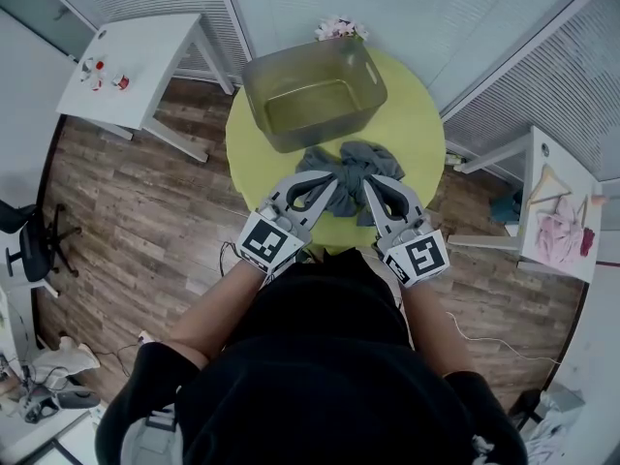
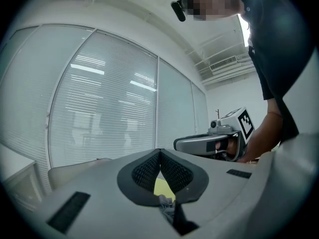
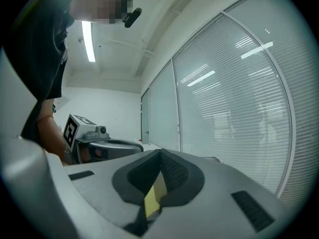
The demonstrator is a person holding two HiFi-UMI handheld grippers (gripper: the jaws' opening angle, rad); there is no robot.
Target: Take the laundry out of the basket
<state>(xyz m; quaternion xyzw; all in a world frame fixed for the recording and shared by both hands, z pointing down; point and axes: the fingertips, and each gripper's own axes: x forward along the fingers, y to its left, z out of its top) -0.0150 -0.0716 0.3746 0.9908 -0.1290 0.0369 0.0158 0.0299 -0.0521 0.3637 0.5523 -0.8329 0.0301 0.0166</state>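
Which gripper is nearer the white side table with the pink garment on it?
Right. The right gripper sits on the side of the crumpled grey cloth toward that white side table; the left gripper is on its far side.

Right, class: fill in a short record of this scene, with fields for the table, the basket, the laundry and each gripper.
table: round, yellow-green
basket: translucent grey, on the table's far half; nothing visible inside
cloth: grey, bunched, on the table just in front of the basket, outside it
left gripper: jaws together, tips at the cloth's near edge
right gripper: jaws together, tips at the cloth's near edge
task state: the cloth looks already out of the basket
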